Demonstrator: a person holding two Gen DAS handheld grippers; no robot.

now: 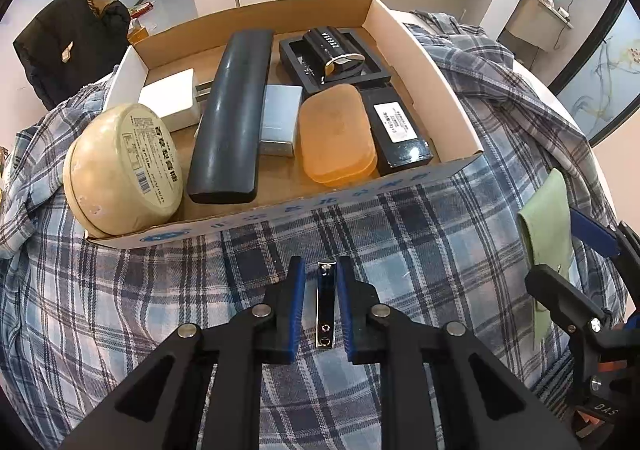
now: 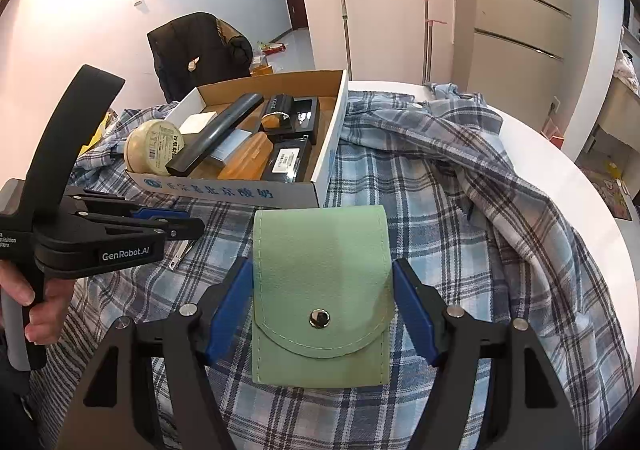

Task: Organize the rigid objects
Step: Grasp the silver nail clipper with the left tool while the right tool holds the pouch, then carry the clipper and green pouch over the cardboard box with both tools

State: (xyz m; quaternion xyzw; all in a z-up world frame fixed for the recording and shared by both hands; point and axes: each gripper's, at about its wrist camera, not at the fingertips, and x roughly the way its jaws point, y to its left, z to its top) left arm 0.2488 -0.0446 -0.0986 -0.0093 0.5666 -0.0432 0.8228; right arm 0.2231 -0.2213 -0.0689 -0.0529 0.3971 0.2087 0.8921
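Observation:
A silver nail clipper [image 1: 325, 302] lies on the plaid cloth between the blue pads of my left gripper [image 1: 320, 266]. The jaws stand narrow around it, with a thin strip of cloth showing at its left side. In the right wrist view the left gripper [image 2: 188, 228] points down over the clipper [image 2: 180, 254]. My right gripper [image 2: 322, 270] is shut on a green snap pouch [image 2: 320, 282], a pad against each side edge. From the left wrist view the pouch [image 1: 546, 226] stands at the right edge.
An open cardboard box [image 1: 440, 90] just beyond holds a cream round tin [image 1: 120, 170], a long dark case [image 1: 232, 110], a white charger [image 1: 172, 98], an orange case [image 1: 336, 134] and black boxes. A plaid shirt [image 2: 460, 178] covers the round white table [image 2: 560, 170]. A hand [image 2: 36, 302] grips the left handle.

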